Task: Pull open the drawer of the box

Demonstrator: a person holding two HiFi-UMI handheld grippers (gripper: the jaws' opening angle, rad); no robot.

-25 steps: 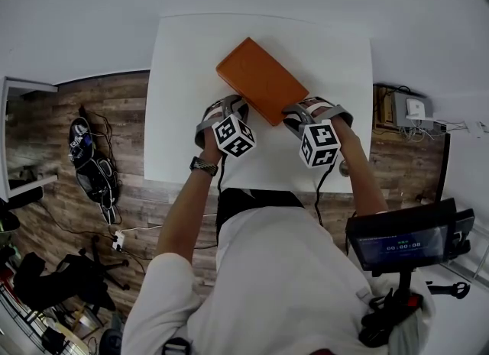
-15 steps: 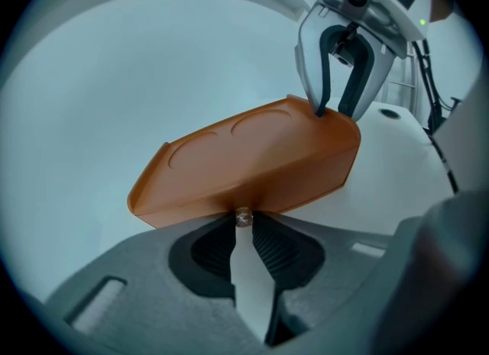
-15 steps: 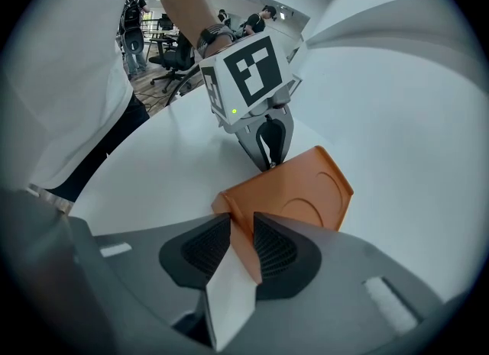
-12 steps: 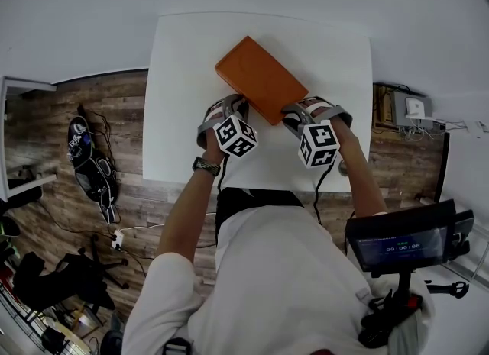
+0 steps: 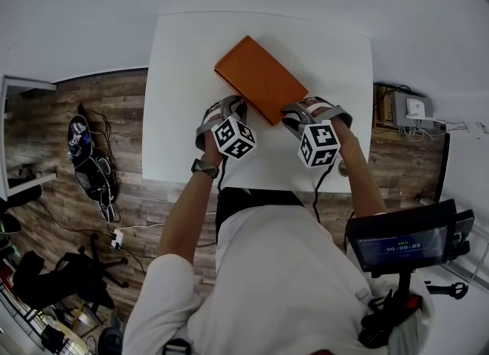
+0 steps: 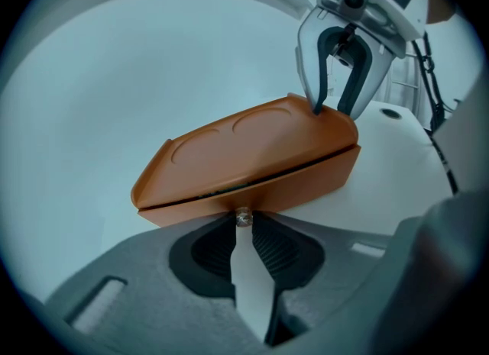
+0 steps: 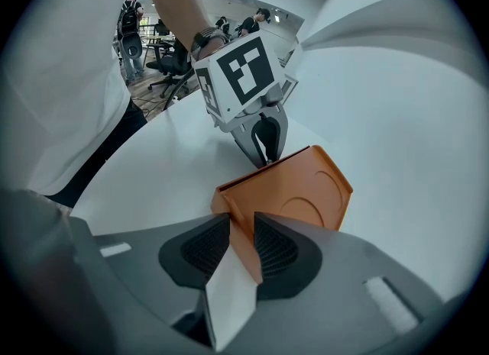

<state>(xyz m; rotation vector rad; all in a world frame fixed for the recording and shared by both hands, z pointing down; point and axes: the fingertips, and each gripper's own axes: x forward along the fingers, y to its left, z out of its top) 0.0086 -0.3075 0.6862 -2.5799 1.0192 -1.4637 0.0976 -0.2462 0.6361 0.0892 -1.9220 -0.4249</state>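
Left gripper view: left gripper (image 6: 243, 222) just closed on box (image 6: 252, 147) knob (image 6: 243, 215).

The box (image 5: 260, 79) was a flat, orange, rectangular case with two shallow rounded recesses in its top. It lay flat on the white table (image 5: 183, 56), turned diagonally to the table's edges. The drawer (image 6: 298, 182) was closed, its front flush with one long side. A small metallic knob (image 6: 243, 216) was fitted to the front.
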